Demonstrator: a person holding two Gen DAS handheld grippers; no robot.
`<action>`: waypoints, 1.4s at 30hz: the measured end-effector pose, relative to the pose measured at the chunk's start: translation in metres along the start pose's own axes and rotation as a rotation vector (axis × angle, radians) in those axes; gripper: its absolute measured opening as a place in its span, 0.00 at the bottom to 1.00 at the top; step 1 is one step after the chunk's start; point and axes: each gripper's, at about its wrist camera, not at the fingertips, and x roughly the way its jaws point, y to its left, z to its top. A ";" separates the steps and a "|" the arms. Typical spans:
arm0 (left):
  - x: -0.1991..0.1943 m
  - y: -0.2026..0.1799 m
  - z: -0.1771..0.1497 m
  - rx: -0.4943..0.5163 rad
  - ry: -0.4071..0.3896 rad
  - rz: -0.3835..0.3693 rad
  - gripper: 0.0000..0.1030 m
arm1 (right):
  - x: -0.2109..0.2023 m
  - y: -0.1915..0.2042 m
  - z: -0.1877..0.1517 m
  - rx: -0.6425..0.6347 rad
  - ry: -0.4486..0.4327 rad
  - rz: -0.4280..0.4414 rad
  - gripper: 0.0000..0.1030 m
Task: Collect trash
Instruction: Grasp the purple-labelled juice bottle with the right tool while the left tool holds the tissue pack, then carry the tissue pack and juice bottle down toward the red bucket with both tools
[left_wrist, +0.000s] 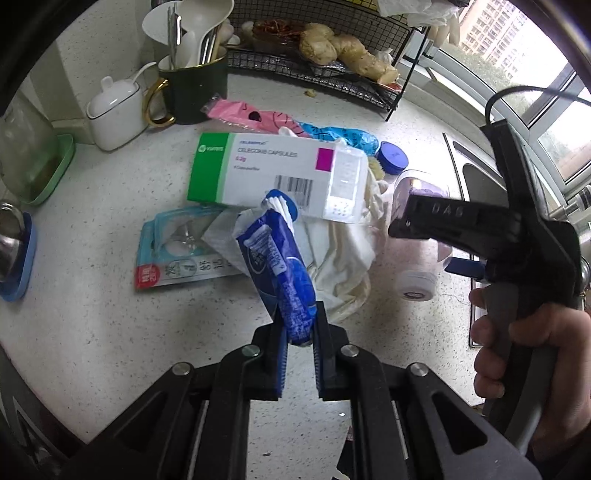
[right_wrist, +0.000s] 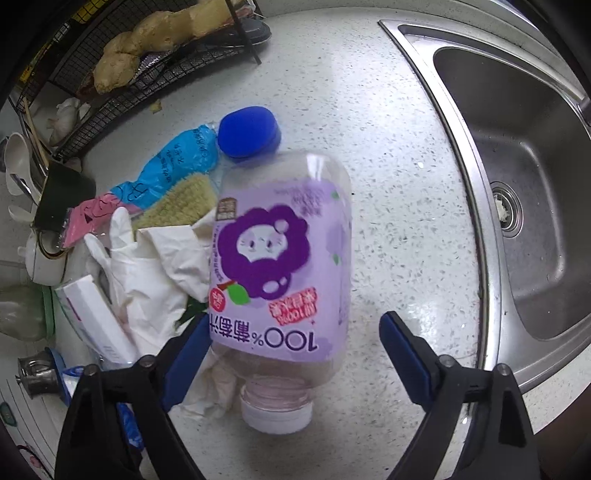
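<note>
- Lying on its side on the speckled white countertop (right_wrist: 388, 147): a clear plastic juice bottle with a lilac label and a purple cartoon figure (right_wrist: 280, 266), just beside the rim of the stainless steel sink (right_wrist: 535, 192).
- Long axis running from the white screw cap (right_wrist: 275, 413), nearest the camera, away towards the bottle's base, which sits against a round blue lid (right_wrist: 247, 131).
- Directly under the right gripper (right_wrist: 295, 354), pointed steeply down, jaws spread wide and straddling the bottle across its width.
- Left blue finger (right_wrist: 188, 354) close against the label's edge, touching or not cannot be told; right blue finger (right_wrist: 402, 354) clearly apart from the bottle, bare counter showing between.
- No squeeze on the bottle yet, so still loose on the counter, by the look of it.
- Far nearer to the right hand (left_wrist: 517, 339) than to the left; grip across the short axis looks well lined up.
- Crowding the bottle's left flank: a crumpled white latex glove (right_wrist: 147, 266) and a yellow sponge (right_wrist: 177, 206), liable to be pinched along with it.
- Left gripper (left_wrist: 299, 332) clamped narrow on a crumpled blue snack wrapper (left_wrist: 277, 269), held above the pile, tilted steeply down.
- Beneath that wrapper: a white and green capsule box (left_wrist: 266, 170).
</note>
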 end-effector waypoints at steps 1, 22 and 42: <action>0.000 -0.001 0.000 0.003 0.000 0.000 0.10 | 0.002 -0.003 0.001 -0.002 0.002 -0.002 0.78; -0.033 -0.035 -0.014 0.030 -0.065 0.058 0.10 | -0.072 -0.025 -0.063 -0.268 -0.178 0.069 0.64; -0.104 -0.174 -0.111 0.073 -0.183 0.102 0.10 | -0.184 -0.124 -0.152 -0.401 -0.305 0.203 0.64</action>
